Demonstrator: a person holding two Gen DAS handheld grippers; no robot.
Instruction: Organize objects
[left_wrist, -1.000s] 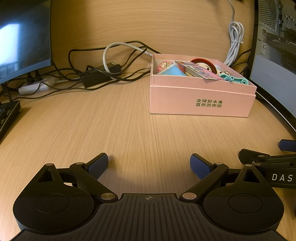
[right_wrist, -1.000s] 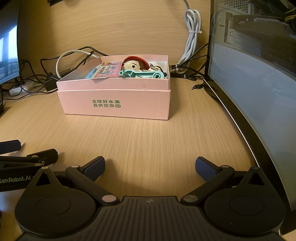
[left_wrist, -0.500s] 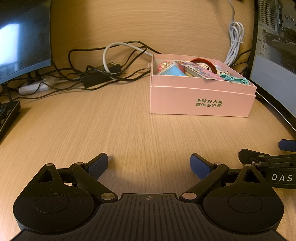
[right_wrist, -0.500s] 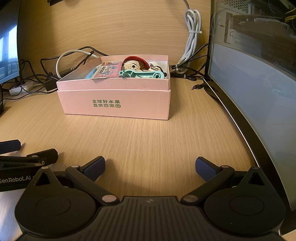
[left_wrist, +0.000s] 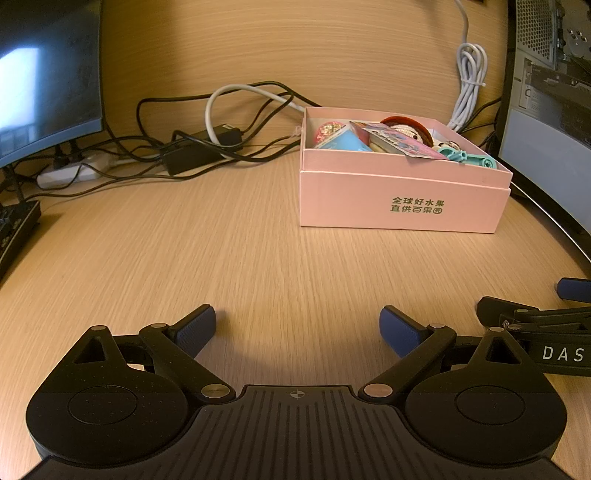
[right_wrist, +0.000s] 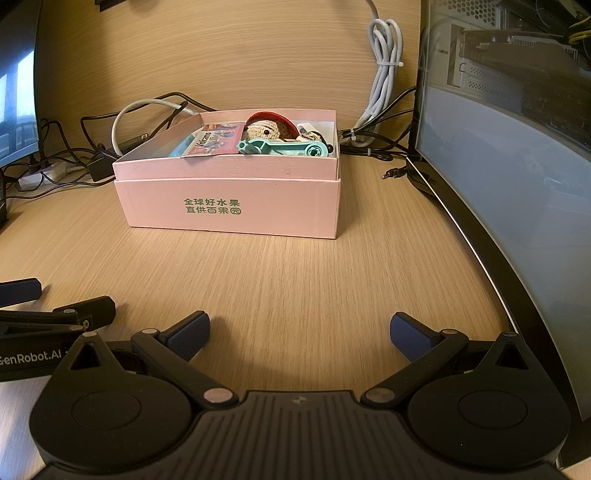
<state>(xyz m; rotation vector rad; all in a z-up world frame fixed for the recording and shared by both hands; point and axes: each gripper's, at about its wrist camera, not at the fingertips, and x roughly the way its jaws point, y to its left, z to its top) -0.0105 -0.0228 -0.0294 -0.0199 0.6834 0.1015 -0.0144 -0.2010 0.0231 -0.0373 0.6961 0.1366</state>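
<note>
Wooden desk (left_wrist: 258, 258) fills the left wrist view; the left gripper (left_wrist: 297, 330) hangs low over it, jaws wide and empty. A pink box (left_wrist: 402, 201) stands ahead to the right, toys inside, cables (left_wrist: 207, 151) behind.

From the right wrist, the right gripper (right_wrist: 299, 336) is likewise spread wide, empty. The box (right_wrist: 232, 206) sits ahead, a teal toy (right_wrist: 284, 147) and crochet doll (right_wrist: 266, 129) in it, a monitor (right_wrist: 517, 166) at right.
</note>
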